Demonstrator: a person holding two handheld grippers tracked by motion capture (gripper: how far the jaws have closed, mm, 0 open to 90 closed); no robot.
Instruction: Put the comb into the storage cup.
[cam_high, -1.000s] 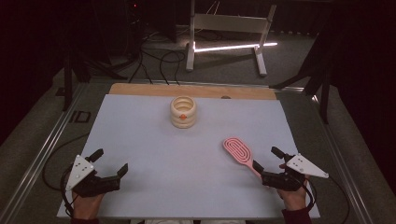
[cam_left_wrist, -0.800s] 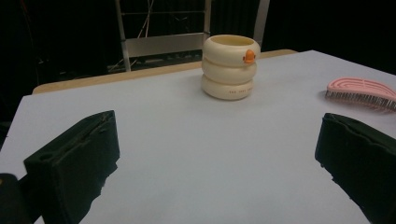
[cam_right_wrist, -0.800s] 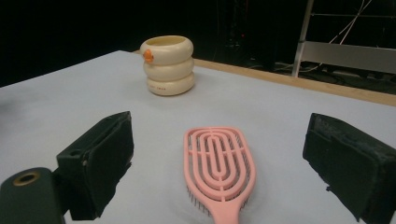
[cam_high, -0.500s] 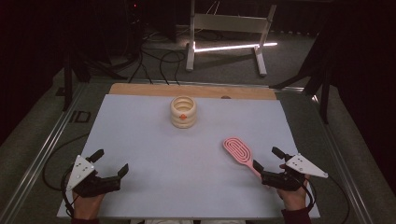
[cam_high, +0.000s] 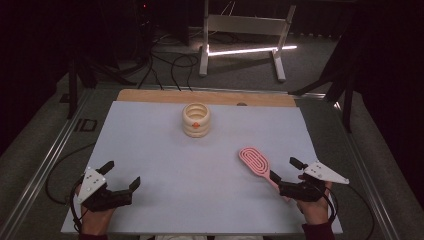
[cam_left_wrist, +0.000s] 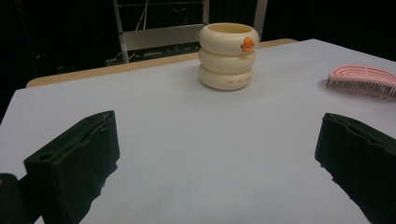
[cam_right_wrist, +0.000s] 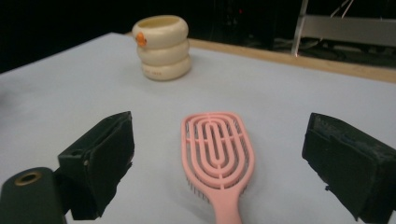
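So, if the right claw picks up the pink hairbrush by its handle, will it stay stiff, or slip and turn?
The pink hairbrush looks like rigid moulded plastic with an open, slotted head, so it is probably stiff and light. Its handle looks narrow and smooth, so it might swivel between the pads, head dipping. It lies bristles down, flat on the table, so it is unlikely to roll if pushed.

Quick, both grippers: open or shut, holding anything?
Left gripper: open, holding nothing.
Right gripper: open, jaws either side of the pink hairbrush handle, not gripping it.

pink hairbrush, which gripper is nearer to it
Right. The right gripper is open around the pink hairbrush handle; the left gripper sits open across the table, far from it.
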